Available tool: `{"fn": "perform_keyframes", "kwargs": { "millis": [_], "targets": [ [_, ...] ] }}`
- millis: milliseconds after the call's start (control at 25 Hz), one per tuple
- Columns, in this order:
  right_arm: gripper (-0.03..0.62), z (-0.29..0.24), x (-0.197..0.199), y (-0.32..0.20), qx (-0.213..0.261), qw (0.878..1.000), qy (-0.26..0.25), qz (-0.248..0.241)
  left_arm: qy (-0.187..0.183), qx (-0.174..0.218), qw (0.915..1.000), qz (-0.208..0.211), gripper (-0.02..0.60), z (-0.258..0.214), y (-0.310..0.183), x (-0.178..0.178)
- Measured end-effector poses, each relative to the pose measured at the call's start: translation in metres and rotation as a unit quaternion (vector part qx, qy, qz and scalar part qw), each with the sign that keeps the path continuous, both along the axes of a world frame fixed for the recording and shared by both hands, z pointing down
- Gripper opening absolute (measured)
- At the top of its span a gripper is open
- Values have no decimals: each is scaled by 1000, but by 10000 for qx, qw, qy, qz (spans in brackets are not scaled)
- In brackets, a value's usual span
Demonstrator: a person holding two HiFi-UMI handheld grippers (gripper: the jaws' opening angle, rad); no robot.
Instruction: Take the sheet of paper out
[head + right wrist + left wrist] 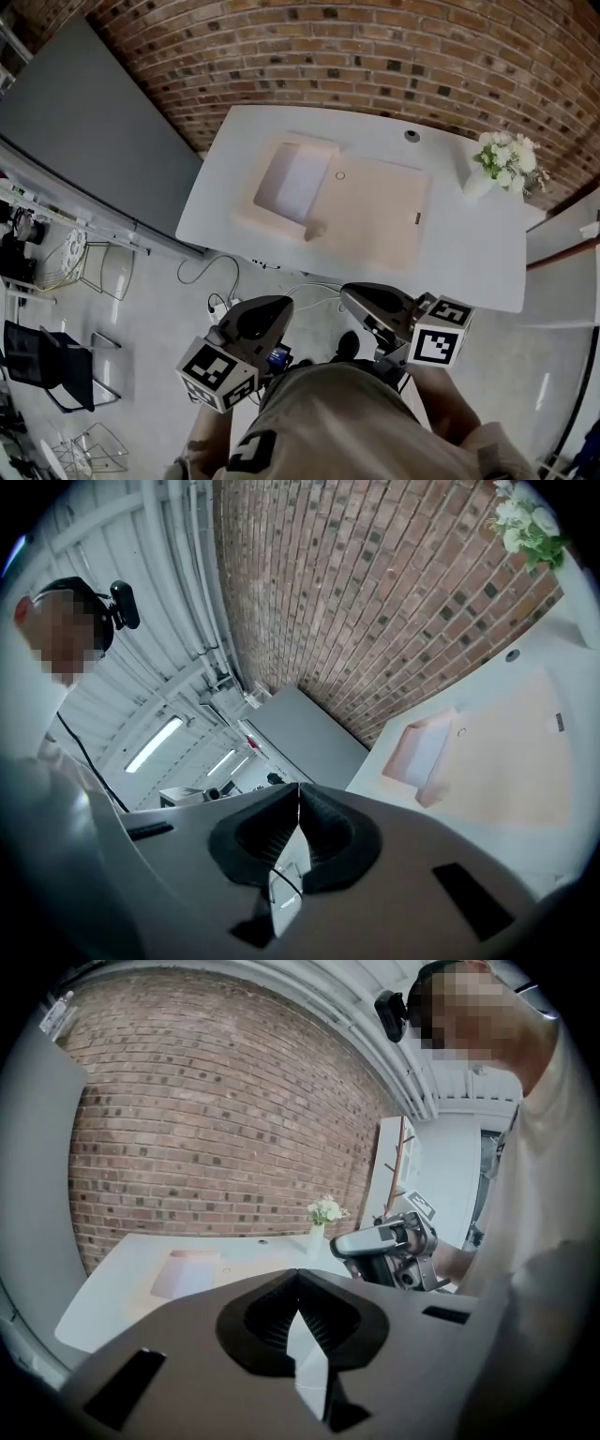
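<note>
Paper (300, 180) lies in folder (375, 220), well apart from the fingers (261, 317).

Table (487, 253): white, with rounded corners.
Flowers (506, 159): white bunch in a white vase, at 2 o'clock on the table.
Grommet (412, 135): small round disc at 1 o'clock, near the far edge.
Brick wall (375, 56): 12 o'clock, behind the table.
Grey panel (84, 141): 10 o'clock.
Cables (211, 281): on the floor, 7 o'clock.
Black chair (47, 366): 8 o'clock, well apart from the table.
</note>
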State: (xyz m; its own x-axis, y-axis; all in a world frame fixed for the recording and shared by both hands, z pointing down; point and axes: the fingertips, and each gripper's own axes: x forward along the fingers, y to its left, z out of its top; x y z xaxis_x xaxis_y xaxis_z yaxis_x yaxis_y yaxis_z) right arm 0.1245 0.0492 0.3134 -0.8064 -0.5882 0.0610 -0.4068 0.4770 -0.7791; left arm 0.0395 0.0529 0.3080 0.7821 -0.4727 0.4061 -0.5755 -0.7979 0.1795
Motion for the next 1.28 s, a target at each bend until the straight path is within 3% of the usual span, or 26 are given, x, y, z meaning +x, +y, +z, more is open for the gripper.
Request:
{"fn": "perform_keyframes", "kwargs": {
  "millis": [520, 920, 1280],
  "targets": [
    [25, 7, 53, -29, -372, 9985, -381, 86, -76, 109, 9991, -406, 14, -8, -39, 25],
    [25, 5, 35, -48, -509, 9972, -545, 73, 231, 34, 9995, -233, 14, -1, -51, 23],
    [25, 8, 2, -68, -648, 9970, -407, 126, 437, 8, 9990, -132, 14, 0, -83, -8]
  ]
}}
